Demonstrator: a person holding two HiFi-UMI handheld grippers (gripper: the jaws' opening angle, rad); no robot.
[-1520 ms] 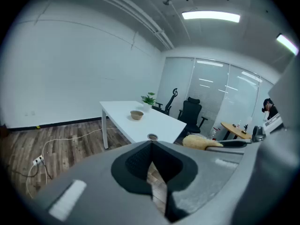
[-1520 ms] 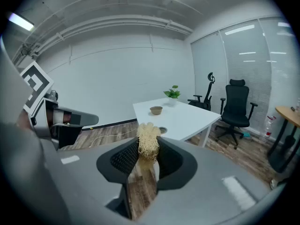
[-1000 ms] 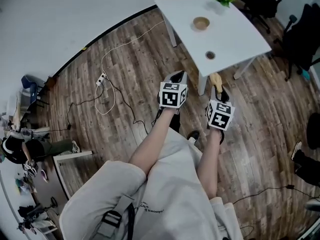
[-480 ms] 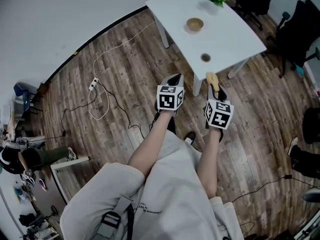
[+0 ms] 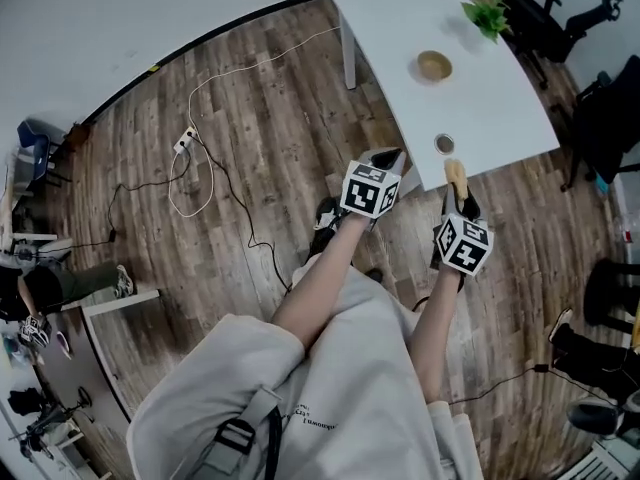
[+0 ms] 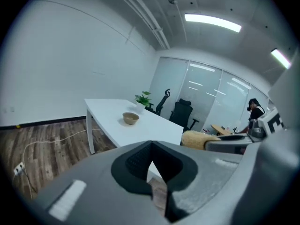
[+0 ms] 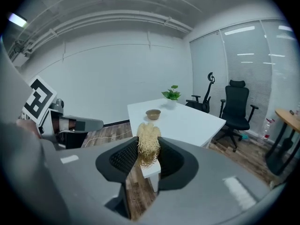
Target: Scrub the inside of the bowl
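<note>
Tan, stringy scrubber [image 7: 148,144] sits pinched in the right tongs [image 5: 458,190]. The left tongs [image 5: 383,160] are clenched on nothing. The brown bowl [image 5: 434,65] rests far away on the white worktop [image 5: 400,28], near a green plant [image 5: 487,15].

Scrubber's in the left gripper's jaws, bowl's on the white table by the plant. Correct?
Wrong gripper. The scrubber is clamped in the right gripper's jaws, as the right gripper view shows; the left gripper's jaws are shut on nothing. The bowl is on the white table by the plant.
</note>
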